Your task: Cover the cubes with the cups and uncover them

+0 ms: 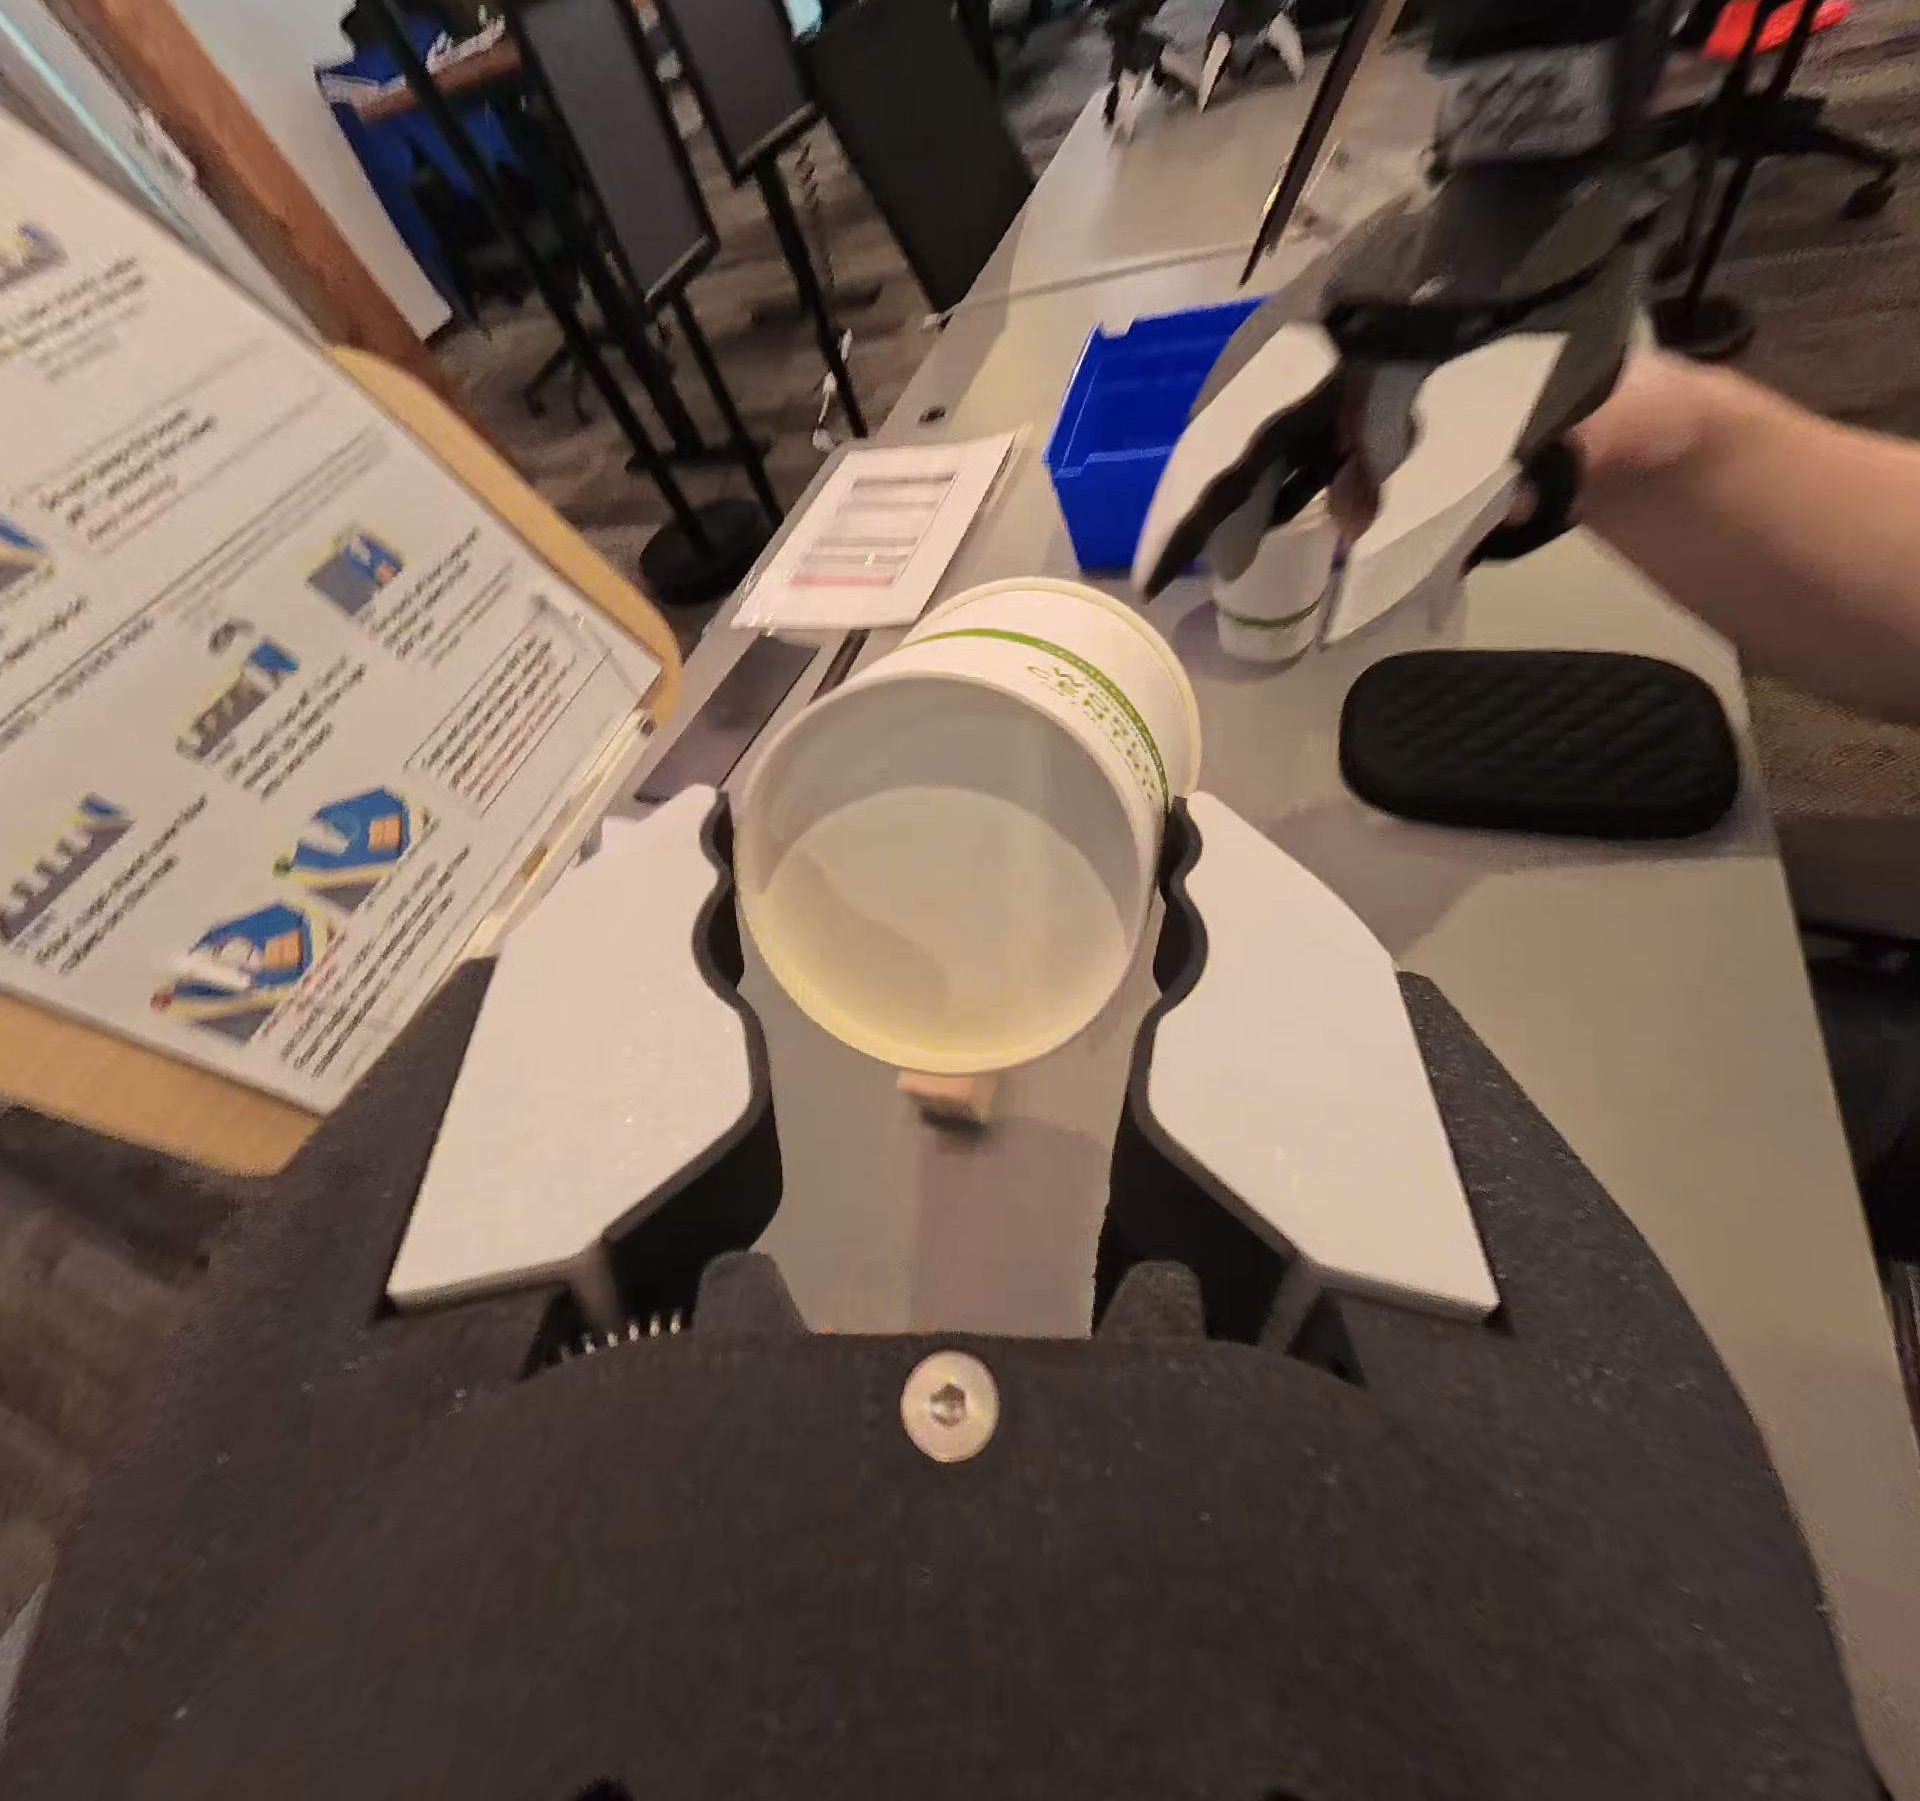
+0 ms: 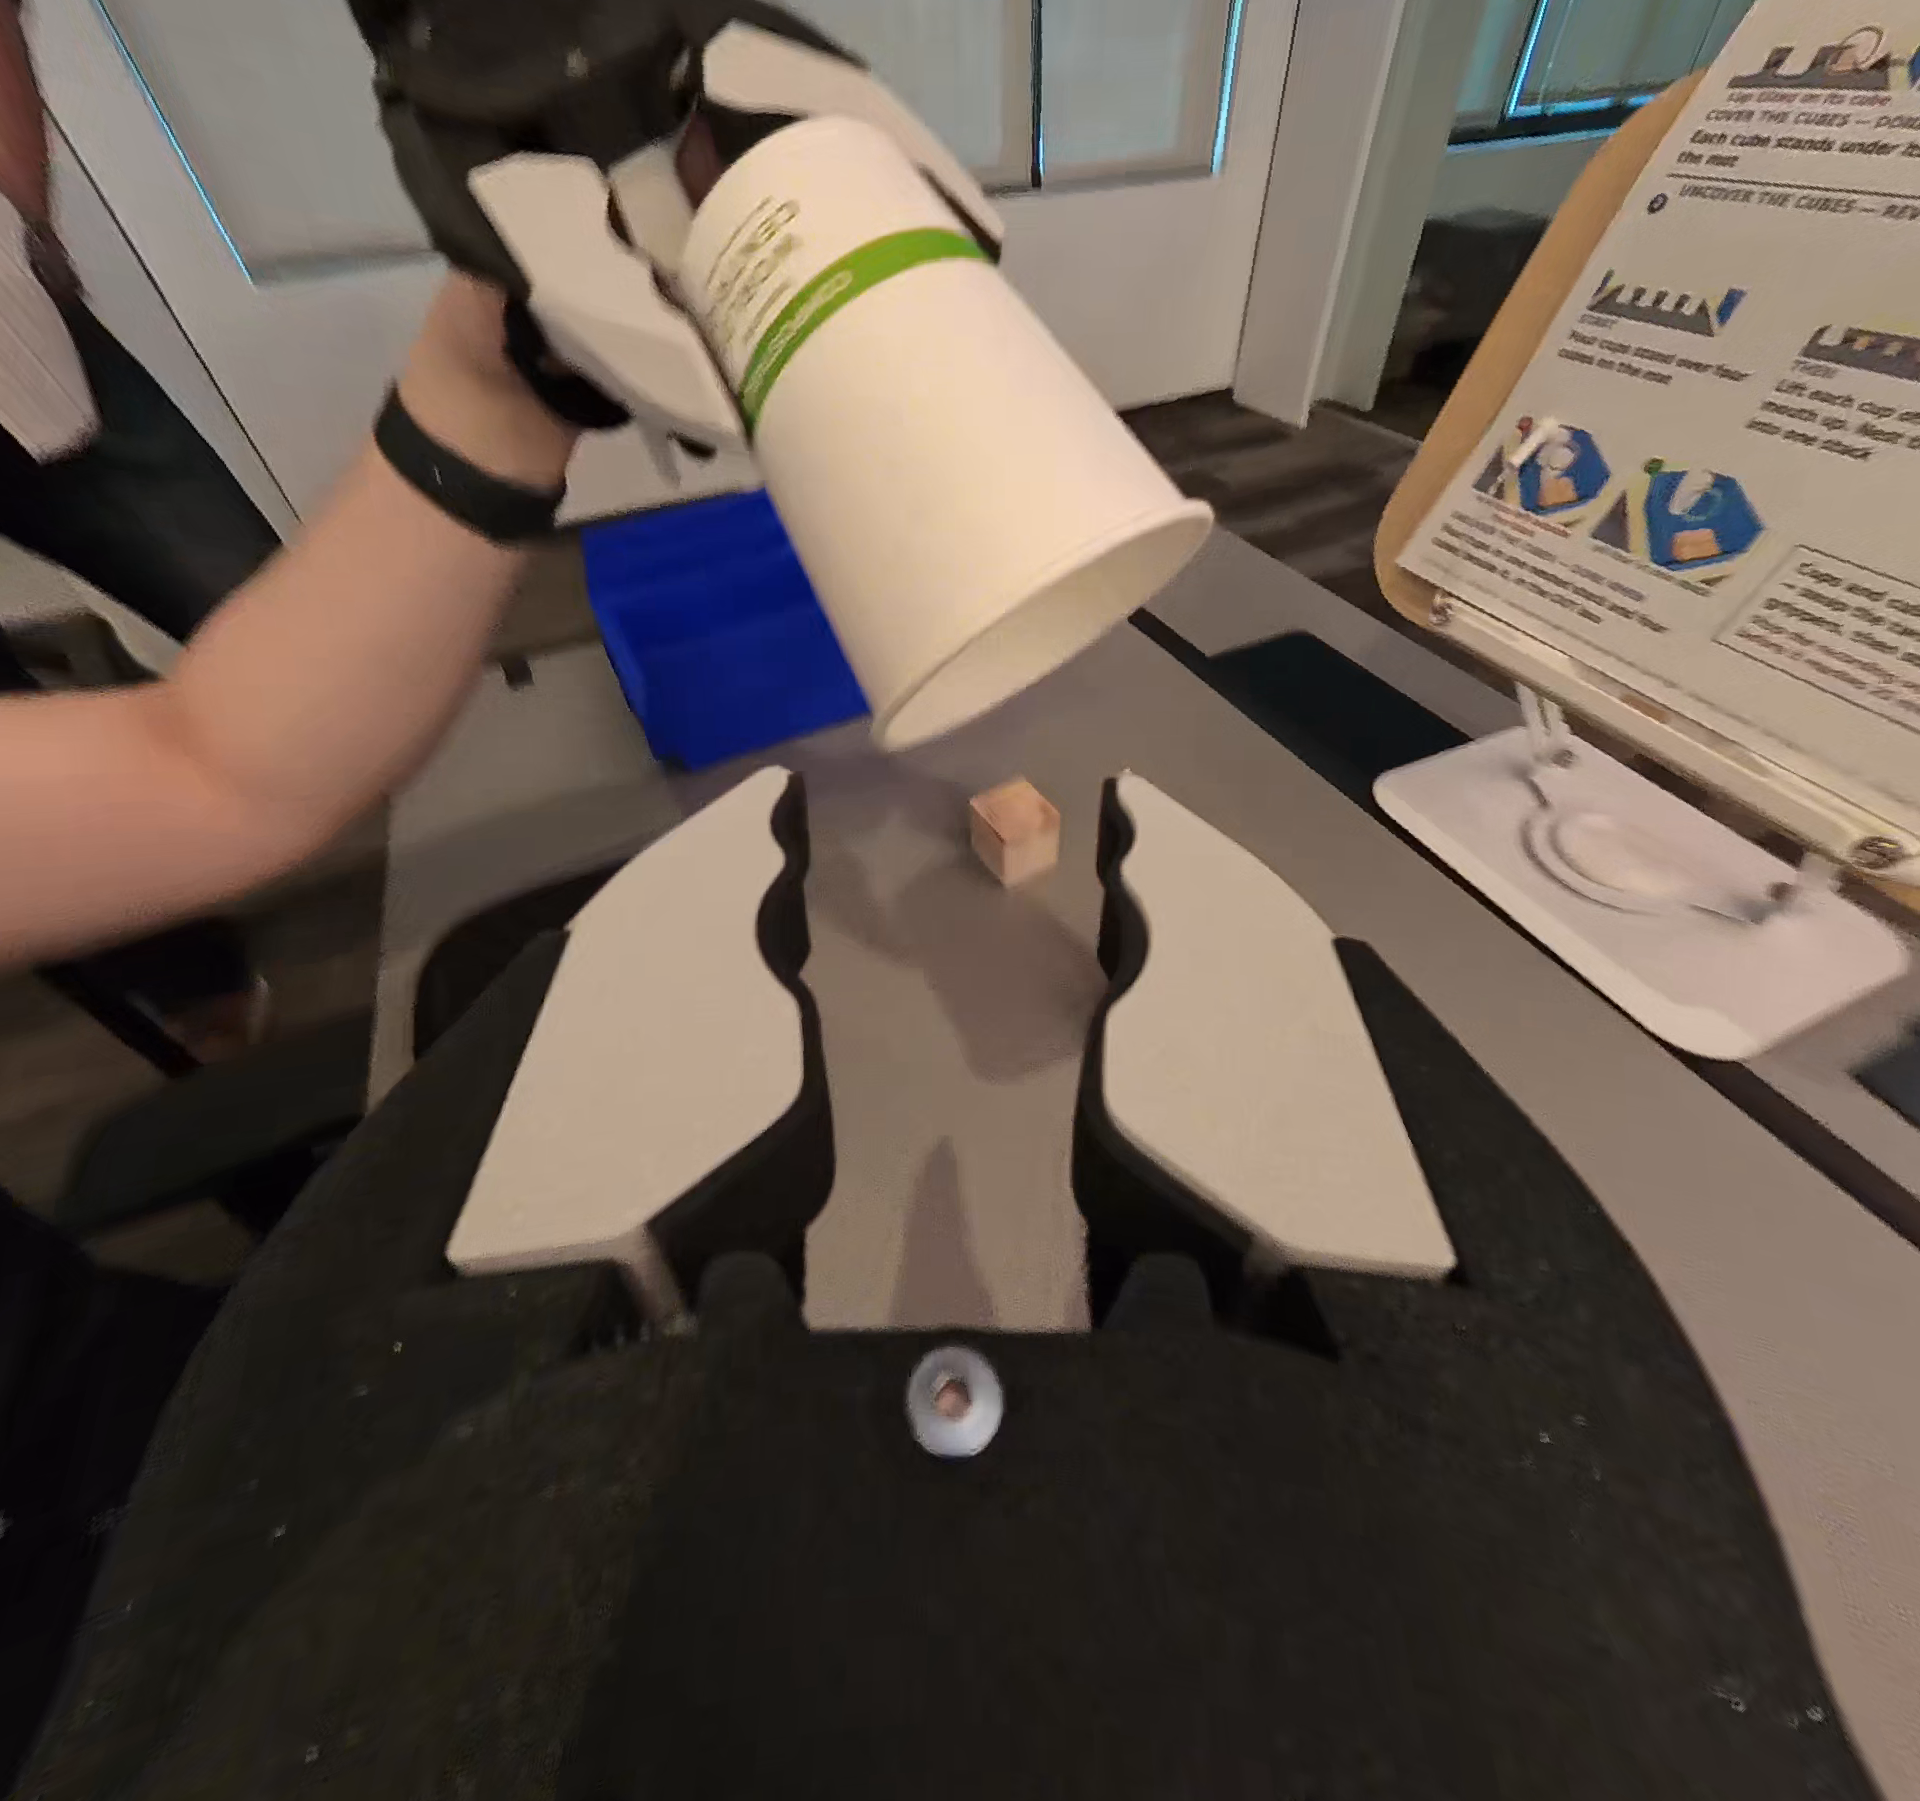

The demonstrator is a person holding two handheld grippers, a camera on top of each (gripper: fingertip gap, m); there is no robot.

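The left gripper (image 1: 951,878) is clamped on a white paper cup (image 1: 961,816), fingers pressing the sides near its closed end, as the right wrist view shows. The cup is tilted, mouth down and towards the camera, hanging just above a small wooden cube (image 2: 1015,833) on the grey table (image 2: 935,1180). The right gripper (image 2: 951,878) has its jaws apart and empty, with the cube ahead between the fingertips. From the left side, another cup (image 1: 1273,598) stands under that gripper. Thin paper like this looks light and easily crushed, so a gentle squeeze near the stiffer base seems wiser than near the rim
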